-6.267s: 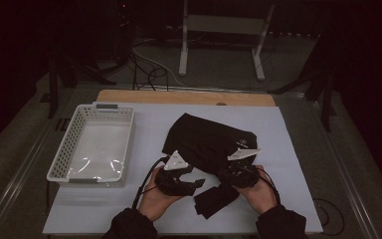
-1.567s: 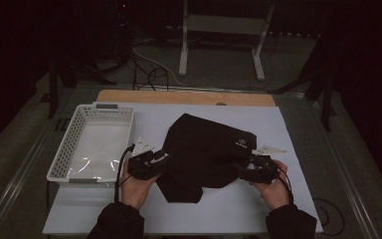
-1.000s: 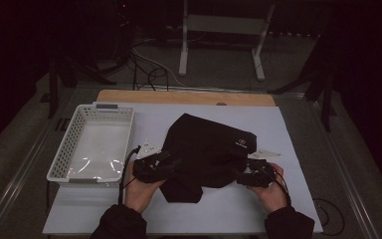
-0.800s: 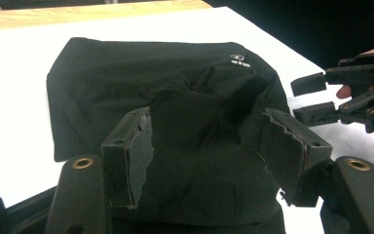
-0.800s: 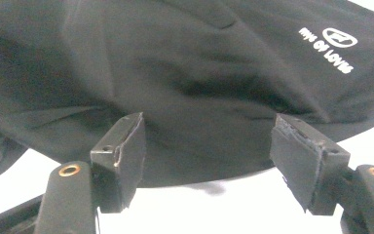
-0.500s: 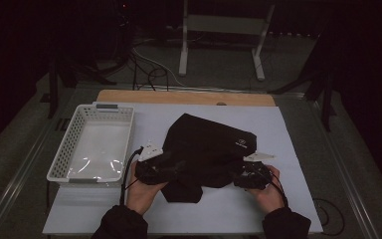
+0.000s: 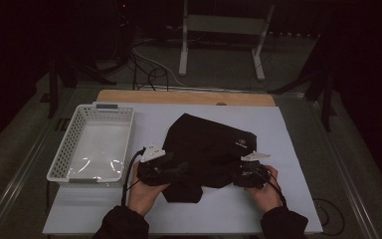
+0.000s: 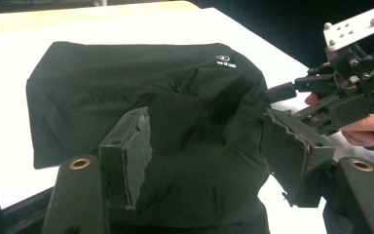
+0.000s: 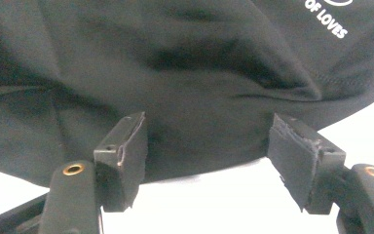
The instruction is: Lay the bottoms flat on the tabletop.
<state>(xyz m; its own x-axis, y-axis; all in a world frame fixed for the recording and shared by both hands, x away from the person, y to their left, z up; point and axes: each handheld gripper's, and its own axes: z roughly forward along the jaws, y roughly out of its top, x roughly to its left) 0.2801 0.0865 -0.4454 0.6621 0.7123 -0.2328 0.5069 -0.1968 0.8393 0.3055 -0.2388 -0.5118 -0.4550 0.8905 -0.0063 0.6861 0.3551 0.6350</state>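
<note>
Both hands drawn inward; both tongs (image 7: 181, 168) (image 7: 235, 177) gape over black garment (image 7: 206, 149); white table (image 7: 288, 149), dark room.

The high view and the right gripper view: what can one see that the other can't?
The high view alone takes in the white basket, both hands and the wooden table edge. The right gripper view alone lets you read white lettering on the black garment, between the right claw and its open jaws. Both share the garment and the white table cover.
</note>
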